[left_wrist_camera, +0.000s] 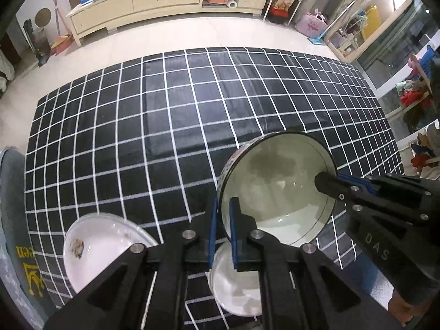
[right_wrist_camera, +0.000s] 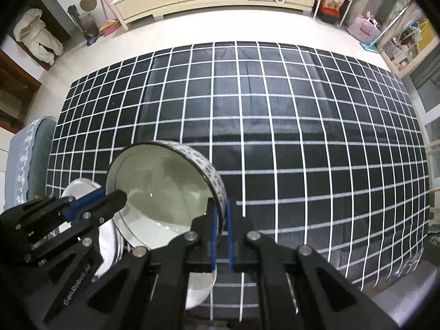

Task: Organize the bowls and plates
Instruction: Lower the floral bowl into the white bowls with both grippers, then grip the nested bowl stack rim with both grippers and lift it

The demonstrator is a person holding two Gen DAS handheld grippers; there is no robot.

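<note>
Now bowl (left_wrist_camera: pixel 277 189) between hand-held gripper (left_wrist_camera: pixel 224 220) pads.

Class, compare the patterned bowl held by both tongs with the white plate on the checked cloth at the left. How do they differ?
The bowl has tall sides with a patterned outside; the plate is shallow and white with a small picture inside. The bowl is gripped at its rim by the left tongs and right tongs; the plate lies untouched on the cloth. Both are round.

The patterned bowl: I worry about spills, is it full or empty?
Empty. The patterned bowl shows a bare pale inside in both wrist views, held by its rim between the left hand-held gripper and the right hand-held gripper.
</note>
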